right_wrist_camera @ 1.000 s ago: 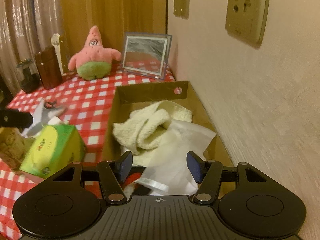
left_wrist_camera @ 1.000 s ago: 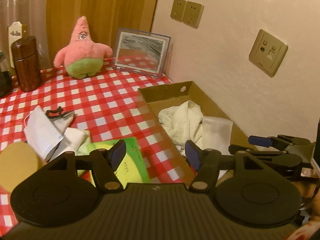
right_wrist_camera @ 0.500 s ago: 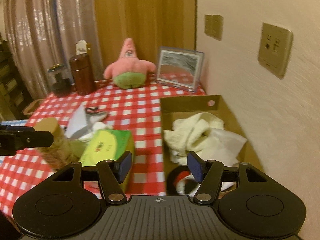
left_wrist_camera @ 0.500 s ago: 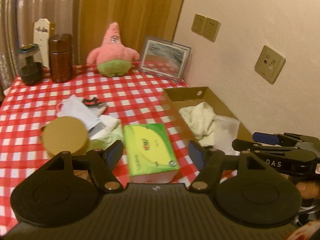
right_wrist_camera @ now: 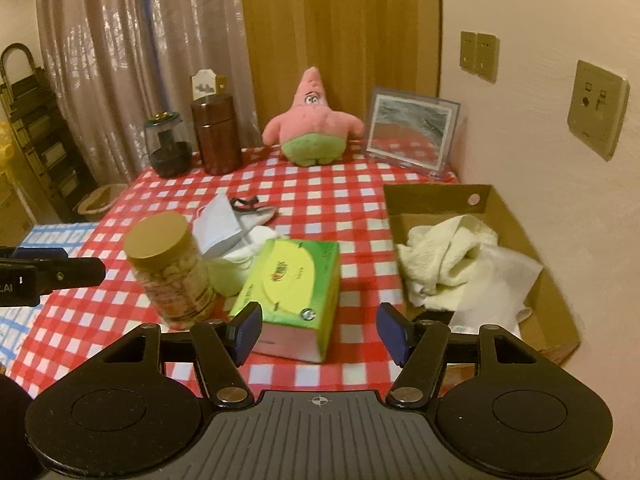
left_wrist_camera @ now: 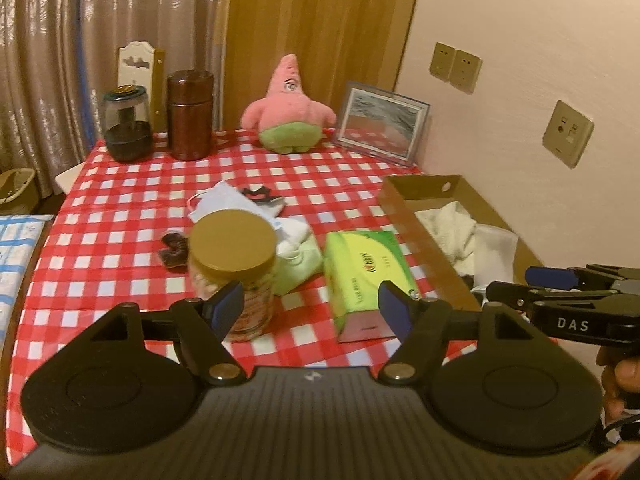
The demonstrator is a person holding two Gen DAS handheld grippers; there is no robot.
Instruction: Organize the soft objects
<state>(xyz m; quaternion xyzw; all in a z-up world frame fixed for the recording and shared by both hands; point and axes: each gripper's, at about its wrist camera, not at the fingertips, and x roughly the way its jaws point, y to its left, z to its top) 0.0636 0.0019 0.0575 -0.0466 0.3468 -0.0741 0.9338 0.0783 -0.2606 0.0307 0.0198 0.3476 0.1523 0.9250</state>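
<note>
A cardboard box [right_wrist_camera: 508, 216] at the table's right holds a cream towel [right_wrist_camera: 444, 252] and a white cloth [right_wrist_camera: 500, 284]; the box also shows in the left wrist view [left_wrist_camera: 420, 216]. A pink star plush [right_wrist_camera: 312, 128] sits at the back, also in the left wrist view [left_wrist_camera: 290, 112]. A face mask [right_wrist_camera: 220, 224] and white and green cloths [left_wrist_camera: 298, 256] lie mid-table beside a green tissue pack [right_wrist_camera: 296, 284]. My left gripper [left_wrist_camera: 312, 306] and right gripper [right_wrist_camera: 318, 330] are open, empty, held above the near table edge.
A jar with a tan lid [right_wrist_camera: 168, 268] stands by the cloths. A brown canister [right_wrist_camera: 216, 136], a dark glass jar [right_wrist_camera: 166, 144] and a framed mirror [right_wrist_camera: 410, 132] stand at the back. The wall with sockets [right_wrist_camera: 596, 108] runs along the right.
Both grippers have pulled back and up from the box, so more of the table shows. Both stay open and empty. The objects have not moved.
</note>
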